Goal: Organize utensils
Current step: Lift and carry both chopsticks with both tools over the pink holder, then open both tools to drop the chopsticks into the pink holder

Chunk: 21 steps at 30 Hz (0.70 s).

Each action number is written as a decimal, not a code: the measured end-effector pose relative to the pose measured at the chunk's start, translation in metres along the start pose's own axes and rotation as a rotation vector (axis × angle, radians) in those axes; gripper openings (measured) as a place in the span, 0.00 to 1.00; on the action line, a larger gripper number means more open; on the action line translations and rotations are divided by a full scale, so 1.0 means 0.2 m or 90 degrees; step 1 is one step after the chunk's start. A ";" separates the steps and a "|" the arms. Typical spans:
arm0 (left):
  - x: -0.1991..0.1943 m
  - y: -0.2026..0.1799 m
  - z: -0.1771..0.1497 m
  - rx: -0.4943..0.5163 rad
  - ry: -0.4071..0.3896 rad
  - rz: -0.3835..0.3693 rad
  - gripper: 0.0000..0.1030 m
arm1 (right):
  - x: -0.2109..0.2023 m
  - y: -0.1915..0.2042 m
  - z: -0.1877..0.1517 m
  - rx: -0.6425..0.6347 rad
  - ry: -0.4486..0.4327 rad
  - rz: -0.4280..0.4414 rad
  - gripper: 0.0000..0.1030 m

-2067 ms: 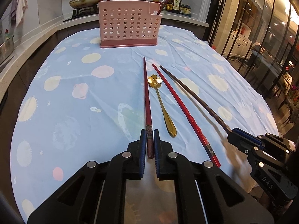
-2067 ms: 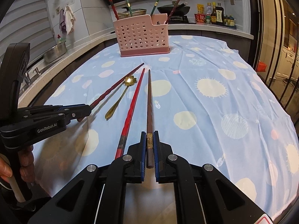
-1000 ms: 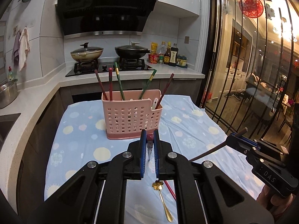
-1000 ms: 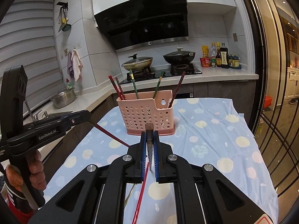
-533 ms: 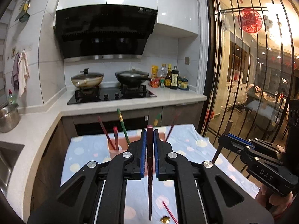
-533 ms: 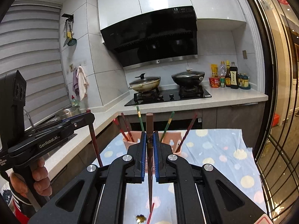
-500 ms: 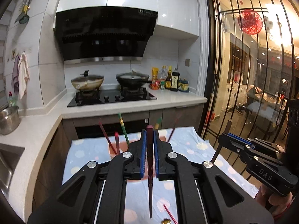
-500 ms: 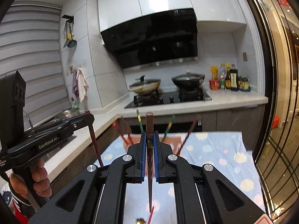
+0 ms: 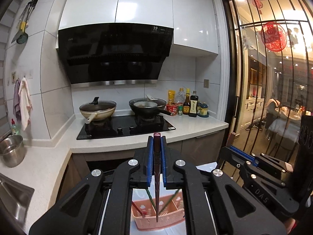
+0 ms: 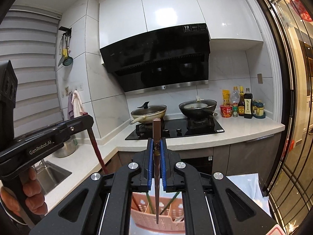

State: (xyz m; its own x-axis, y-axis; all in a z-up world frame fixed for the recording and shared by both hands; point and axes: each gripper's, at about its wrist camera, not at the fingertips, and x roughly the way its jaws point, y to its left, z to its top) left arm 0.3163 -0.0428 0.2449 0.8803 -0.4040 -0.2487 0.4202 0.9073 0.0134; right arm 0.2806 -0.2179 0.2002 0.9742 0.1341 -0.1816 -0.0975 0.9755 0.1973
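The pink utensil basket [image 9: 158, 217] is standing on the cloth-covered bench [image 10: 246, 186], directly below both tools and already holding several chopsticks in its compartments. The left claw [image 9: 156, 160] is clamping a dark red chopstick [image 9: 156, 186] between its blue pads, with the stick hanging nearly vertical and its tip pointing down toward the basket. The right claw [image 10: 156, 160] is gripping a brown chopstick [image 10: 156, 176] in the same way, tip down over the basket. For a clean insertion, each stick should be kept upright and its tip centred over an open compartment, clear of the chopsticks leaning inside and of the divider walls. Each tool should be lowered straight down. The grip should be released only once the tip is well inside the rim, otherwise the stick is likely to tip out.
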 end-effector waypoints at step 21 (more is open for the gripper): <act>0.34 0.06 -0.27 -0.001 0.099 0.019 0.07 | 0.43 -0.07 -0.27 0.026 0.104 -0.008 0.07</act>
State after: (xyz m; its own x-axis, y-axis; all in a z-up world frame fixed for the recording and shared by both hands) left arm 0.3694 -0.0542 0.1760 0.8477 -0.3537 -0.3954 0.3937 0.9190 0.0221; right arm 0.3539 -0.2102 0.1291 0.9289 0.1520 -0.3378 -0.0741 0.9698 0.2325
